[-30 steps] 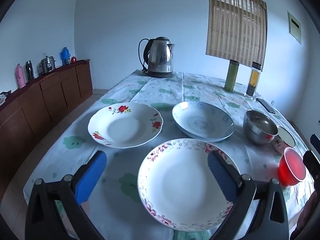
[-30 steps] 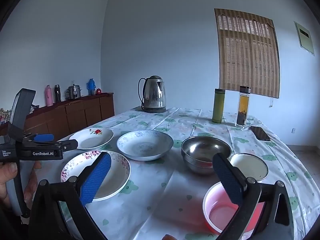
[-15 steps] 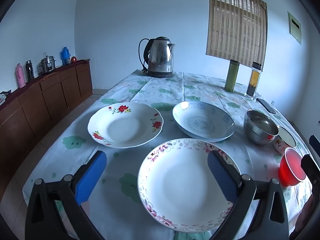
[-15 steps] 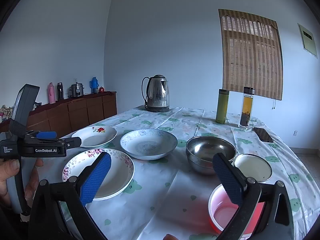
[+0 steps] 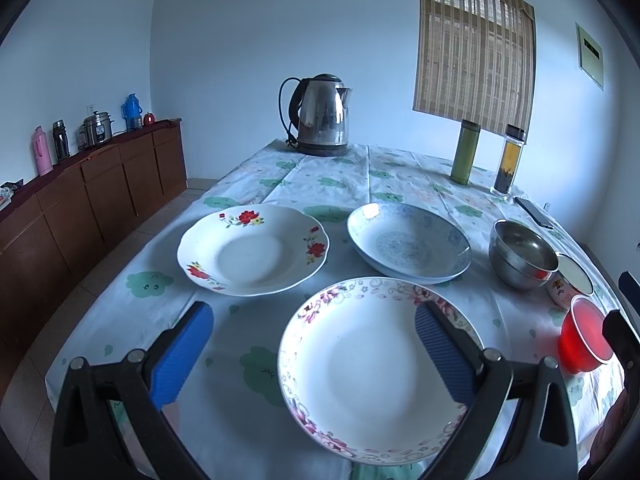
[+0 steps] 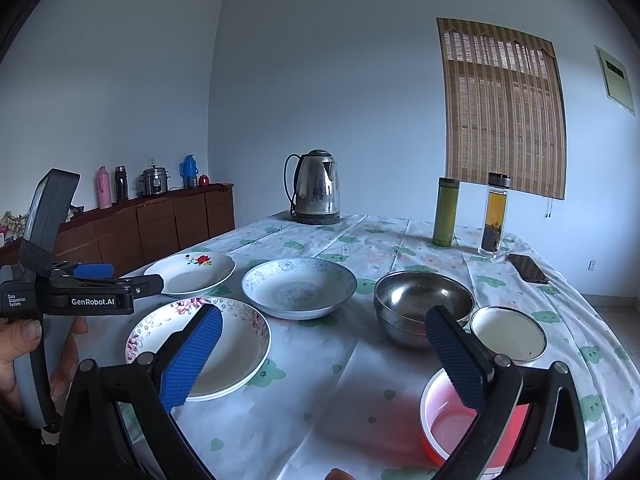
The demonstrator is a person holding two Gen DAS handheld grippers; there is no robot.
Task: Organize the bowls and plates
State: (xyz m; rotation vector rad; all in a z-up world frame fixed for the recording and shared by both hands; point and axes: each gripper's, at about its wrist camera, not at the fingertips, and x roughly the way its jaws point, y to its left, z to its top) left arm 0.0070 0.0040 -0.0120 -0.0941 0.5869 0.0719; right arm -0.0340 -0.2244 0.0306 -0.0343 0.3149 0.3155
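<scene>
My left gripper [image 5: 314, 354] hung wide over the pink-rimmed plate [image 5: 376, 372], its right finger above it. My right gripper [image 6: 326, 356] gaped too, one finger over the red bowl [image 6: 448, 428].

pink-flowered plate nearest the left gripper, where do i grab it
Probably the near rim of the pink-flowered plate, approached low from the front. It lies flat and shallow, its upturned edge thin enough for the open left gripper to pinch.

Both grippers have black frames with round silver screws and blue, ribbed fingers [image 5: 182, 356]. At the frame's left, the left gripper [image 6: 120, 280] reads "GenRobot.AI"; its handle seems grey, gripped by a bare hand [image 6: 36, 354].
</scene>
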